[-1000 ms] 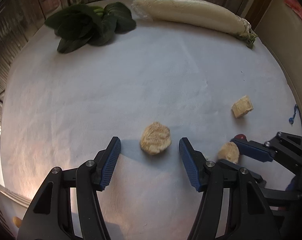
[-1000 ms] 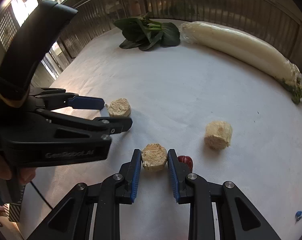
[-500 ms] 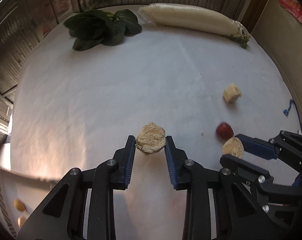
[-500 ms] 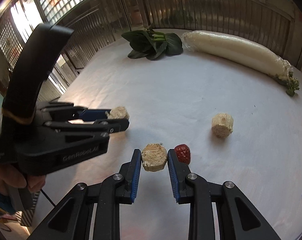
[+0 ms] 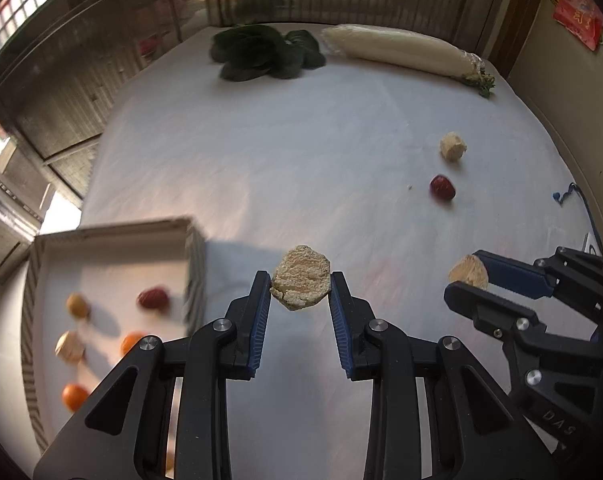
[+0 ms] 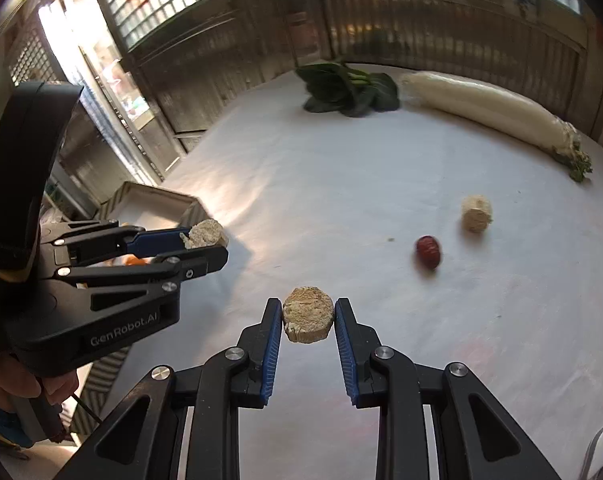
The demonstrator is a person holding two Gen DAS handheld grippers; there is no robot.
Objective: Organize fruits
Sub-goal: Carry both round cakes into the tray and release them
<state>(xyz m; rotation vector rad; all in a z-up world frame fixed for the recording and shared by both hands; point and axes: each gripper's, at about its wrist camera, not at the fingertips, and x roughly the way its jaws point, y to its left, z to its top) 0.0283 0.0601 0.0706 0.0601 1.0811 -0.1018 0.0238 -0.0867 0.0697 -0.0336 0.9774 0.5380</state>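
You now have a tan chunk clamped in each pair of tongs: the left tongs [image 5: 300,284] have gone from wide open around their beige slice [image 5: 300,282] a second ago to closed on it and lifted clear of the worktop [image 5: 281,160], and the right tongs [image 6: 308,314] hold their own round piece [image 6: 308,314] up as well. That means both pickups look done and the carry is next. The cardboard tray [image 5: 195,248] has come into view at your left, already holding small orange and red fruits, so swing that way. Mind its near wall, which stands just beside the left tongs; come in over the rim. A red date [image 5: 442,187] and another tan chunk [image 5: 453,146] wait on the cloth, well apart from the greens [image 5: 261,52] and the white radish [image 5: 405,50] at the far edge.
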